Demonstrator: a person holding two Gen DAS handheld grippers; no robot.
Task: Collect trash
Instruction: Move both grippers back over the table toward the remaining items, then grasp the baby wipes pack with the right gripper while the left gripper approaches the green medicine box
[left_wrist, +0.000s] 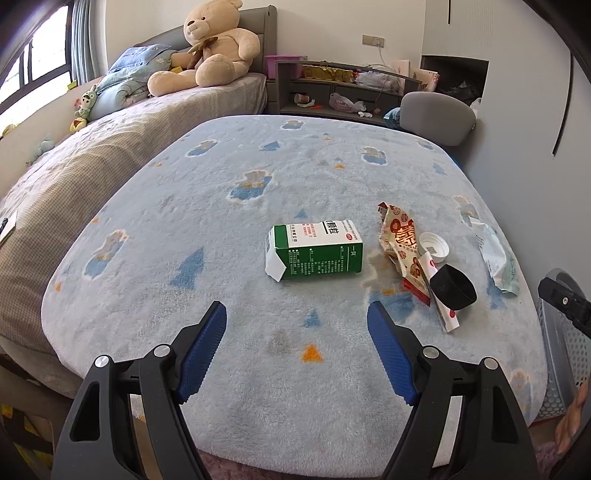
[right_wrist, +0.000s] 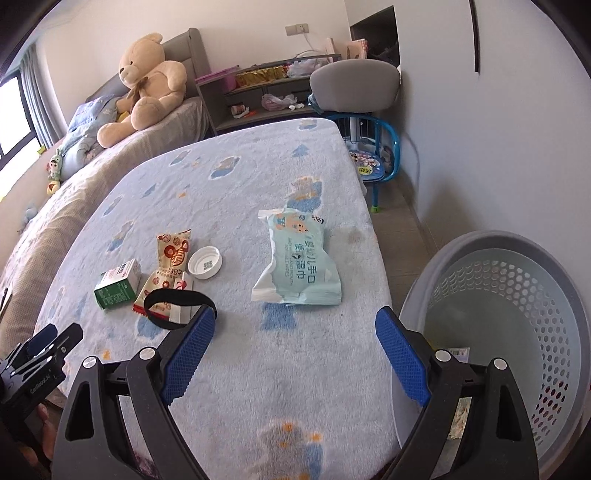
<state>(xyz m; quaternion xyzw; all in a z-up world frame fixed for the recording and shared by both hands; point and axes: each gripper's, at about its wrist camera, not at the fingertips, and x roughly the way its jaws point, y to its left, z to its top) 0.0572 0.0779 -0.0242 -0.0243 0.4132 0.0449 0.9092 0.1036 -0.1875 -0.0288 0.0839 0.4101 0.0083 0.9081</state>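
On the blue fleece blanket (right_wrist: 236, 369) lie five pieces of trash. There is one green-and-white medicine box (left_wrist: 314, 251), lying left of the rest. There is one red-and-cream snack wrapper (left_wrist: 402, 243) just right of the box, and one white bottle cap (right_wrist: 205, 262) beside that wrapper. One black ring-shaped lid (right_wrist: 180, 308) rests on the wrapper. One pale blue wet-wipes packet (right_wrist: 297, 262) lies farthest right. One perforated grey basket (right_wrist: 524, 258) stands beyond the blanket's right edge.
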